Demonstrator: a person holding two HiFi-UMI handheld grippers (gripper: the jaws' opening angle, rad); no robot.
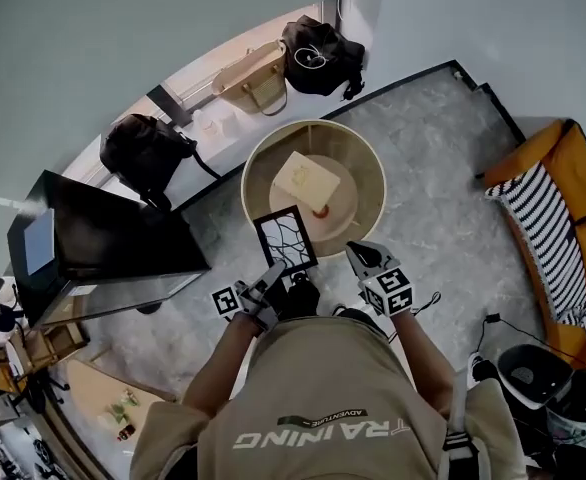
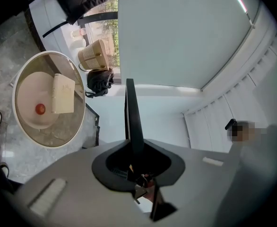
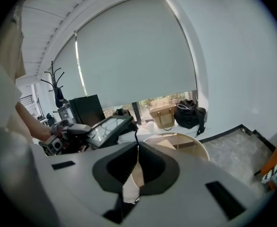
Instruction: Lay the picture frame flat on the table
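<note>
1. Left gripper (image 1: 271,278) has its jaws nearly together, clamped on the lower edge of the picture frame (image 1: 285,238). In its own view the frame stands edge-on between the pads as a thin black blade.
2. That edge grip likely serves the task. Holding one rim leaves the back free to meet the tabletop, and the frame can pivot down from there.
3. In the centre of the head view, the frame is in the air, not yet on anything. Its top overlaps the lower rim of the round table (image 1: 363,153), and its branching picture faces up toward the camera.
4. Right gripper (image 3: 137,144) is closed at the tips with nothing between them. It hangs at centre right of the head view, apart from the frame (probably waiting to steady it).
5. A cream box (image 1: 306,179) and a small red thing (image 1: 320,211) occupy the table's middle, just above the frame in the picture. I judge the near side of the table the natural landing place, since it is bare.
</note>
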